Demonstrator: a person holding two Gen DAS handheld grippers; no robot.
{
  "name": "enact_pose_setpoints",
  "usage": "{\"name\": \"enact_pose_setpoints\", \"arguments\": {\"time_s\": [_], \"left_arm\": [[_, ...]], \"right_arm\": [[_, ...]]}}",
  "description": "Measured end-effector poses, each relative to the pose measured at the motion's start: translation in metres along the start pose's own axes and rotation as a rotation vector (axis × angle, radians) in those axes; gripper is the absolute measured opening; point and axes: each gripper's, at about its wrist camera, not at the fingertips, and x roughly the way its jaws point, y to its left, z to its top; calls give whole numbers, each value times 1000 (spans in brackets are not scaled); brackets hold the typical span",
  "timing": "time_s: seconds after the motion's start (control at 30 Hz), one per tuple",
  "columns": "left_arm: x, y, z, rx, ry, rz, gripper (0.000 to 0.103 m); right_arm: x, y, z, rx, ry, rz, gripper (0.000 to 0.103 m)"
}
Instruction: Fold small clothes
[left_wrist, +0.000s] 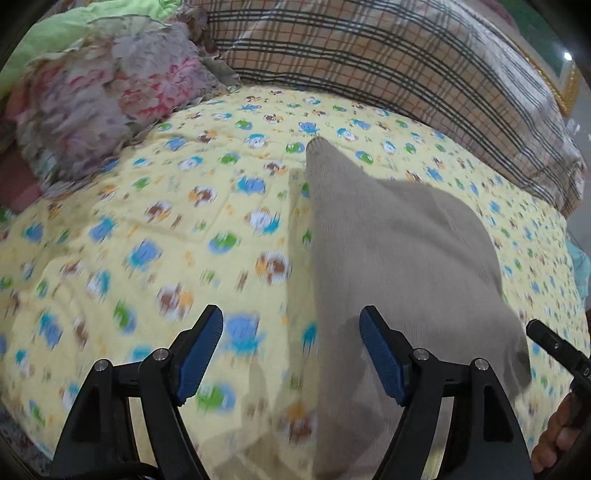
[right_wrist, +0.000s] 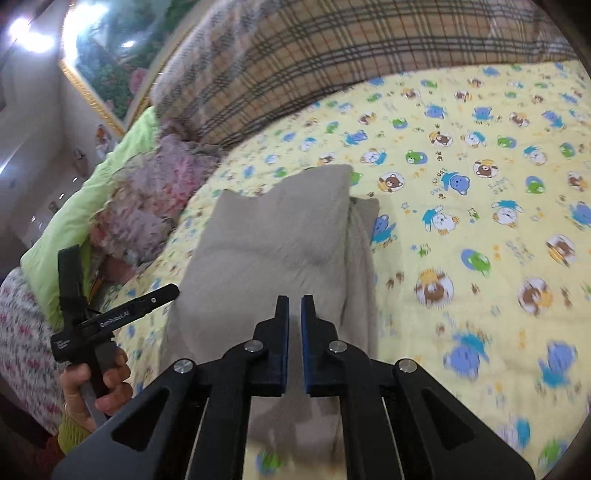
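A small beige knit garment (left_wrist: 399, 251) lies on the yellow animal-print bedspread (left_wrist: 166, 229), one narrow part reaching toward the far side. My left gripper (left_wrist: 291, 325) is open above the garment's near left edge; its right finger is over the cloth, its left finger over bare bedspread. In the right wrist view the garment (right_wrist: 273, 243) rises in a fold toward my right gripper (right_wrist: 294, 306), whose jaws are nearly closed with cloth between them. The left gripper's body (right_wrist: 110, 317) and a hand show at lower left.
A plaid blanket (left_wrist: 388, 62) lies along the far side of the bed. A floral pillow (left_wrist: 110, 103) and a green pillow (right_wrist: 74, 218) sit at one end. A framed picture (right_wrist: 110, 55) hangs on the wall. Bedspread (right_wrist: 480, 221) stretches to the garment's right.
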Motion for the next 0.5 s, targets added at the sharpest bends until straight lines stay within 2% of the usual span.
{"name": "enact_pose_setpoints", "arguments": {"time_s": [0.13,0.23,0.3,0.37,0.5], "left_arm": [[-17,5,-40,19,14,-9,77],[-10,4,-56,41,40,5,78],[-3,4,-60,49,44,20,78],[-1,4,-60,59,32,42,78],[-21,4,-65,35,-14,37,77]], "right_arm": [[-15,5,-34,-48,31,-37,7],[-6,-5,-50,-48,74,-102,7],[3,-15,-54,-12,101,-110,7],[4,-16,-54,-2,90,-108,7],[-15,-3,-54,-28,45,-85,7]]}}
